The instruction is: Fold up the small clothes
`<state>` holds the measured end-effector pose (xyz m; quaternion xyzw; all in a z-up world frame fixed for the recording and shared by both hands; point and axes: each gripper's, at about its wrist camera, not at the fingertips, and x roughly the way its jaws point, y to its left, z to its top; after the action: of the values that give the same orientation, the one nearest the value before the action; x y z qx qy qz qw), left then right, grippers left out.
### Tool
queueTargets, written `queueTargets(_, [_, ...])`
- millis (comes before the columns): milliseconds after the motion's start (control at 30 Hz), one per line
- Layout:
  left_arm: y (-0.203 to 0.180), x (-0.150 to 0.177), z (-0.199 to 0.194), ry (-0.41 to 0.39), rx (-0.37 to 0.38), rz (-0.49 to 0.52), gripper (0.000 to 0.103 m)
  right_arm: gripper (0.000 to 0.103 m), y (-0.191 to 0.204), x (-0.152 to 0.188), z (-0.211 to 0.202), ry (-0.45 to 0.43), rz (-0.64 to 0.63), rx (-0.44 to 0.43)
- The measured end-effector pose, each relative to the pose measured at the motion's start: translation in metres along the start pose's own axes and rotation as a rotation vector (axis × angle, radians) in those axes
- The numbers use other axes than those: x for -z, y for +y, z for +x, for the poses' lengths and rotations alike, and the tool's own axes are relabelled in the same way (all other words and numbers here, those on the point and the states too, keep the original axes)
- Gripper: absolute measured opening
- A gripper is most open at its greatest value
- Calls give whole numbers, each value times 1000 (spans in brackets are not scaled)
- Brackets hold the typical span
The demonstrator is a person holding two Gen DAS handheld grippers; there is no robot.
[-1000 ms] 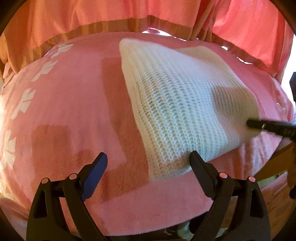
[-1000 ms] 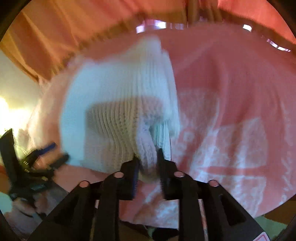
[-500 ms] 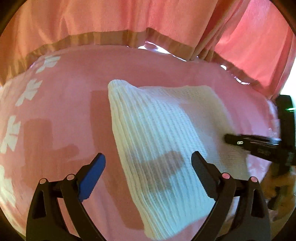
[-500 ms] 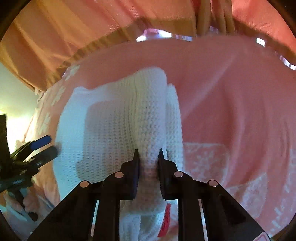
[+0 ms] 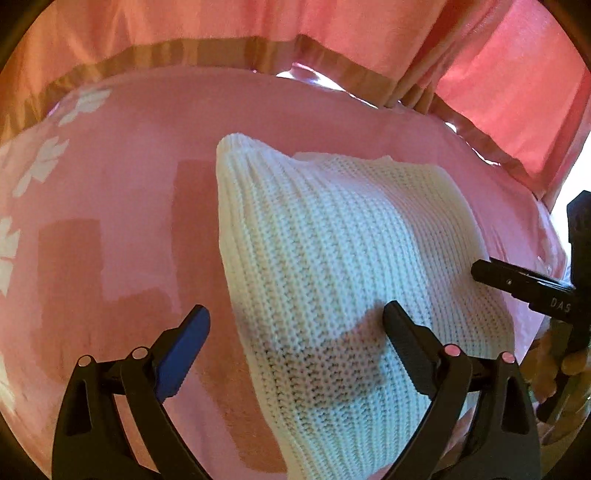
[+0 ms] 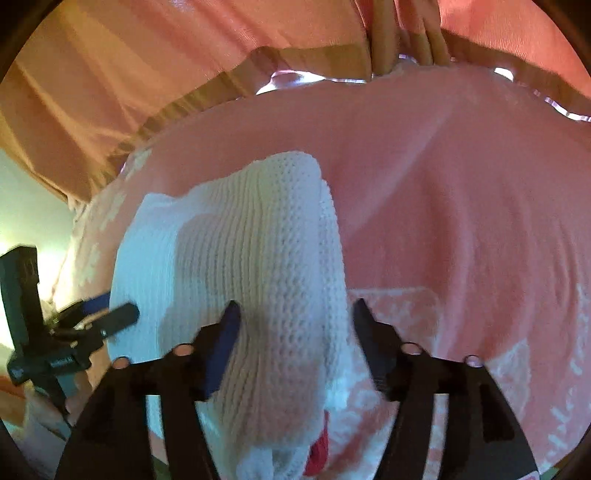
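Note:
A white knitted garment (image 5: 332, 266) lies folded on the pink cover (image 5: 122, 206); it also shows in the right wrist view (image 6: 251, 258). My left gripper (image 5: 295, 328) is open just above the garment's near left part, holding nothing. My right gripper (image 6: 293, 332) is open, its jaws standing on either side of a raised fold of the garment. The right gripper's fingers (image 5: 517, 280) show at the garment's right edge in the left wrist view. The left gripper (image 6: 107, 317) shows at the garment's left edge in the right wrist view.
The pink cover (image 6: 461, 221) has white flower prints (image 5: 44, 162) along its left side. Pink curtains (image 5: 258, 26) with a tan band hang close behind the far edge. A red bit (image 6: 319, 450) peeks from under the garment's near end.
My right gripper has opened and let go of the garment's fold. The garment has settled onto the cover. My left gripper stayed open and came lower over the garment.

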<state>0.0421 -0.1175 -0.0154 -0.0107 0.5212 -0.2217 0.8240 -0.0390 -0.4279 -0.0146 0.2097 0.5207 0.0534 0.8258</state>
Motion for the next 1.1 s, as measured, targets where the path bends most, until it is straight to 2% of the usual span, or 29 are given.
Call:
queueTargets(100, [-1,-3,4,6,12,-21,92,66,-3,-4,21,64,31,-60])
queueTargets(200, [-5,-3,7,7,14,-13,92,70,0,1,38,101,35,-65])
queueTargets(500, [-5,-6,22,28,49,-25,96,75,1,6,45,82,43,-96])
queueTargets(567, [-2,-7,25,29,96,-25,94,57,3,3,46,77,36,-98])
queueTargets(600, [0,-8,25,27,115,-22,89,37,5,2,43,67,32,-105])
queueTargets(633, [1,-9,24,21,128,-18,78,27,5,1,38,62,36,-131])
queueTargets(667, [2,-11,21,16,136,-11,65,26,6,0,31,46,42,-140])
queueTargets(733, [2,-20,7,-4,166,9,53,23,14,-1,9,-12,25,-132])
queueTargets(767, [2,-27,-4,-25,195,17,51,22,17,0,-2,-36,26,-148])
queueTargets(833, [0,-33,-18,-71,212,34,51,23,19,4,-18,-75,18,-174])
queueTargets(867, [1,-36,-22,-88,197,41,53,26,18,6,-20,-77,7,-151])
queueTargets(900, [2,-37,-21,-94,180,43,57,33,15,8,-14,-55,-7,-111])
queueTargets(933, [5,-37,-15,-87,155,39,68,40,11,9,-7,-36,5,-72])
queueTargets(1000, [19,-32,3,-29,126,-22,70,49,-4,11,11,17,59,-22])
queueTargets(1100, [30,-24,14,28,178,-113,78,61,-21,12,11,31,139,-82])
